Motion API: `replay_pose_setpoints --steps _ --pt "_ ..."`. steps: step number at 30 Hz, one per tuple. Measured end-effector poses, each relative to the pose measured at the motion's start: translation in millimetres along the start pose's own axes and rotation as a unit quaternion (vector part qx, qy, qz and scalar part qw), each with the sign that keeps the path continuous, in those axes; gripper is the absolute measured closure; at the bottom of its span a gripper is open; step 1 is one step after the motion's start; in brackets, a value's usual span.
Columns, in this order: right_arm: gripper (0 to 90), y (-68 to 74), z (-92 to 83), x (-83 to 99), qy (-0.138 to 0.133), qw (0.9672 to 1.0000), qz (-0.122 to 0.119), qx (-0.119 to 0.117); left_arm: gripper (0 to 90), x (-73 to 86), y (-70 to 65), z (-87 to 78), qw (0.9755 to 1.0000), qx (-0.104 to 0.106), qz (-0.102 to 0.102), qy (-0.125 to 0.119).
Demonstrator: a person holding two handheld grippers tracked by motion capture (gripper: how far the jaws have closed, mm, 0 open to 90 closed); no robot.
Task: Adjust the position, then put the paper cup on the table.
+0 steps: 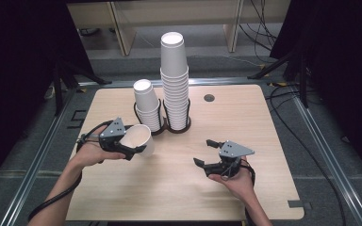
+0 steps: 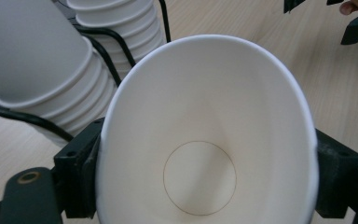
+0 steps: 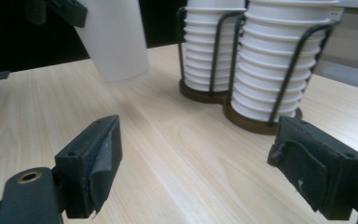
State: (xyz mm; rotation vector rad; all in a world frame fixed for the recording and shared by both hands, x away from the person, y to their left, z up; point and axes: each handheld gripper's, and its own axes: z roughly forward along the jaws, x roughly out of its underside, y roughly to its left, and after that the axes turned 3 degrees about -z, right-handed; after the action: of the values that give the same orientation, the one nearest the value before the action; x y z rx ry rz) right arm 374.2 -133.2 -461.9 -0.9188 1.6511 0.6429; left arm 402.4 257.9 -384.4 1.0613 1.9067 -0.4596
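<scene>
The left gripper (image 1: pixel 134 149) sits near the table's (image 1: pixel 122 197) left edge, its jaws pressed on a white paper cup (image 1: pixel 139 139) held just off the wood, mouth toward the person; the cup's rim looks squeezed slightly oval. Just beyond stand two wire holders: a short cup stack (image 1: pixel 147 106) and a tall cup stack (image 1: pixel 174 80), apparently touching. Bare wood spreads across the near middle. The right gripper (image 1: pixel 207 151) hovers there, jaws spread wide with nothing between them, well clear of the right edge.

short stack (image 1: pixel 147 106) left of tall stack (image 1: pixel 174 80)
</scene>
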Motion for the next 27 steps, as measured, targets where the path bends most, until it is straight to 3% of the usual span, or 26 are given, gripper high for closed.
replay_pose_setpoints --steps 1,2,3,4,7,8,9,13,15,18,19,22,23,25,27 --pt "16.9 0.4 -1.4 0.9 0.001 0.9999 0.012 -0.001 16.5 0.4 1.5 -1.9 1.0 -0.004 -0.001 0.002" --pt "16.9 -3.2 -5.5 2.1 -0.004 0.9998 0.005 0.016 16.5 0.7 2.1 -2.8 1.0 -0.009 -0.001 0.001" --pt "16.9 -3.2 -5.5 2.1 -0.004 0.9998 0.005 0.016 16.5 1.4 3.1 -3.9 0.9999 -0.011 -0.005 0.0" --pt "16.9 -5.1 -8.8 2.9 -0.008 0.9997 0.019 0.015 16.5 1.7 3.9 -4.4 0.9999 -0.014 -0.003 0.004" --pt "16.9 -8.1 -12.6 2.5 -0.015 0.9995 0.01 0.025 16.6 3.6 7.8 -7.1 0.9997 -0.02 -0.005 0.009" --pt "16.9 -9.0 -17.1 1.7 -0.006 0.9991 0.012 0.039 16.6 4.4 8.2 -7.5 0.9996 -0.024 -0.01 0.006" --pt "16.9 -7.9 -18.1 2.2 -0.004 0.9989 0.028 0.038 16.6 5.5 9.0 -8.4 0.9995 -0.028 -0.014 0.003" --pt "16.8 -13.4 -17.9 3.9 -0.023 0.9987 0.009 0.045 16.6 8.1 13.2 -14.2 0.9992 -0.036 -0.014 0.007" --pt "16.8 -13.0 -19.2 4.5 -0.009 0.9984 0.031 0.045 16.6 10.1 14.8 -17.7 0.9988 -0.044 -0.02 0.007" --pt "16.9 -16.3 -19.5 4.9 -0.018 0.9978 0.011 0.062 16.5 14.8 18.8 -23.0 0.9983 -0.052 -0.02 0.014" --pt "17.2 -16.2 -20.3 6.0 -0.016 0.9974 0.021 0.067 16.4 15.9 20.5 -25.0 0.998 -0.059 -0.014 0.021" --pt "17.3 -16.8 -20.7 7.7 -0.015 0.9974 0.037 0.059 16.4 21.1 23.9 -26.7 0.9972 -0.067 -0.03 0.015" --pt "17.3 -18.7 -22.4 8.0 -0.009 0.9973 0.027 0.068 16.4 22.3 26.2 -28.2 0.9968 -0.073 -0.025 0.02" --pt "17.3 -18.5 -23.6 9.0 -0.008 0.9961 0.042 0.077 16.4 24.8 28.6 -30.6 0.9954 -0.086 -0.034 0.028" --pt "17.3 -21.8 -25.0 9.7 -0.01 0.9954 0.039 0.087 16.2 26.0 31.0 -30.7 0.9945 -0.094 -0.039 0.027"
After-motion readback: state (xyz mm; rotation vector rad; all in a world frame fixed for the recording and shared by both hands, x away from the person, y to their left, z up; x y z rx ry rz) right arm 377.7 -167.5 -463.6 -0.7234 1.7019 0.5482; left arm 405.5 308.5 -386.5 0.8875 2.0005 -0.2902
